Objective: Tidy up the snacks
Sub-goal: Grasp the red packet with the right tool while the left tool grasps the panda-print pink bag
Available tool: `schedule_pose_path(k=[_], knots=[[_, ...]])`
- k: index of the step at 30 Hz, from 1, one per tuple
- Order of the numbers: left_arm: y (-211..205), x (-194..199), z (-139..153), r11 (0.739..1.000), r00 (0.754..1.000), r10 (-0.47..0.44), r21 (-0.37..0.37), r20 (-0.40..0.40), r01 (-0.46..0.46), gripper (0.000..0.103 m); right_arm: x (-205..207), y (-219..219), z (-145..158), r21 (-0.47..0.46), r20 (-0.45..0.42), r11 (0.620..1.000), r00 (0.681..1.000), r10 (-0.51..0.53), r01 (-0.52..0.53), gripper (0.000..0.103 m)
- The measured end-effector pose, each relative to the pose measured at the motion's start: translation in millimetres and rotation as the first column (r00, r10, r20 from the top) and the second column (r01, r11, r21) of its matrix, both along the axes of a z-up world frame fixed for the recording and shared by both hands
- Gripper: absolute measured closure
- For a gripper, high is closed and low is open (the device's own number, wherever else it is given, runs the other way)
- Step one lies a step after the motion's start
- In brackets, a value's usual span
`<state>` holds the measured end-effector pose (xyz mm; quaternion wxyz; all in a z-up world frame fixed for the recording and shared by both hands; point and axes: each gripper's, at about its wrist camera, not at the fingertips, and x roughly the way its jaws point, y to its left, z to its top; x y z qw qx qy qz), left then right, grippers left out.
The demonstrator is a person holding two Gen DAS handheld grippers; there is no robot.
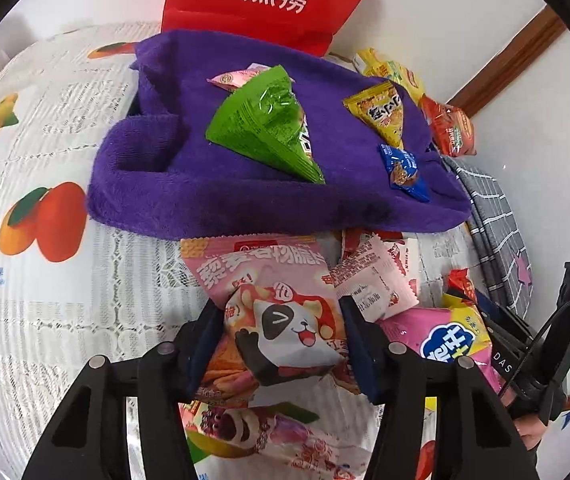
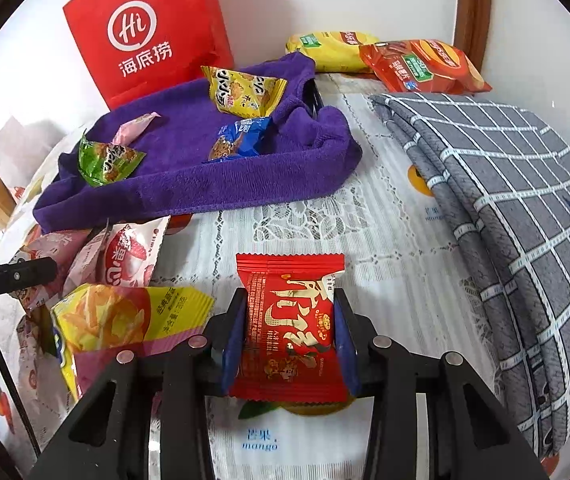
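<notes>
My left gripper [image 1: 281,334] is shut on a panda-print snack packet [image 1: 289,340], held above a pile of pink packets [image 1: 253,264]. My right gripper [image 2: 291,330] is shut on a red snack packet [image 2: 291,328] just above the tablecloth. A purple towel-lined tray [image 1: 173,184] holds a green packet [image 1: 269,128], a yellow packet [image 1: 381,114], a blue packet [image 1: 403,168] and a small pink one [image 1: 231,78]. The tray also shows in the right wrist view [image 2: 189,184], beyond and left of the red packet.
A red paper bag [image 2: 145,28] stands behind the tray against the wall. Yellow [image 2: 331,50] and orange [image 2: 425,66] chip bags lie at the back right. A folded grey checked cloth [image 2: 505,208] lies on the right. A fries packet [image 2: 125,316] lies left of my right gripper.
</notes>
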<state>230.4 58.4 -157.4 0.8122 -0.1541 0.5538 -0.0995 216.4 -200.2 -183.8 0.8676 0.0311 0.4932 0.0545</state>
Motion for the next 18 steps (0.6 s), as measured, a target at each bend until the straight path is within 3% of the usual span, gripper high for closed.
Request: schedule_pose_path(k=[8,18], knots=[[3.6,-11.2,27.8,0.999,0.997,-0.005,-0.032,0.076,0.008,0.050,-9.9,-5.4,19.1,0.014,0.039,1.000,0.999,-0.011,0.011,0.063],[13.8,-15.6,69.8,0.999,0.985,0.010,-0.034,0.175,-0.004,0.050,-3.0,5.2,69.9,0.005,0.156,1.000,0.987,0.030,-0.031,0.063]])
